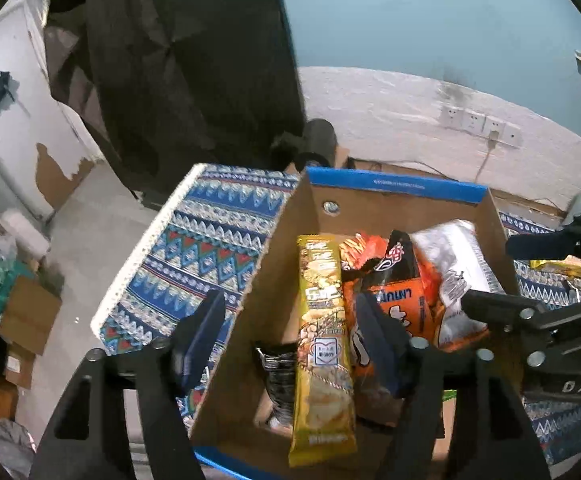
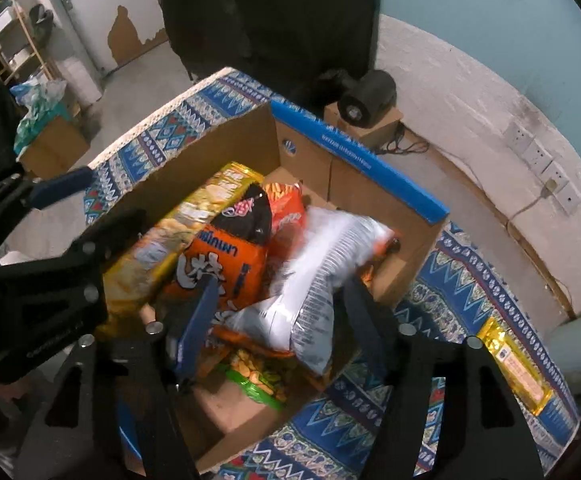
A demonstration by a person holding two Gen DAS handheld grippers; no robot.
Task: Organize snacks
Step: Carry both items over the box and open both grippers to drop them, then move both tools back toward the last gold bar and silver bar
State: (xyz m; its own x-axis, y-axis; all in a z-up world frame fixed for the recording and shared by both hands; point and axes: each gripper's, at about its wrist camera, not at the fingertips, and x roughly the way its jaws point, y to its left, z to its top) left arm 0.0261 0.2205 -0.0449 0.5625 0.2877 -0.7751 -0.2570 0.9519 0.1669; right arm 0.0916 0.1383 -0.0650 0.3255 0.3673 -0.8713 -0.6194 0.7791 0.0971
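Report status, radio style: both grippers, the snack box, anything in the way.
Left gripper open, astride the box wall. Right gripper open over the silver packet. Cardboard box holds mixed snacks; one yellow packet outside on the cloth. Nothing blocking.

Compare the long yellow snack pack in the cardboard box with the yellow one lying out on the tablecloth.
The long yellow snack pack in the box leans tilted against the cardboard box wall; the yellow pack on the tablecloth lies flat. The boxed one touches the orange snack bag; the outside one lies alone on the patterned tablecloth. Both are long, glossy and yellow.
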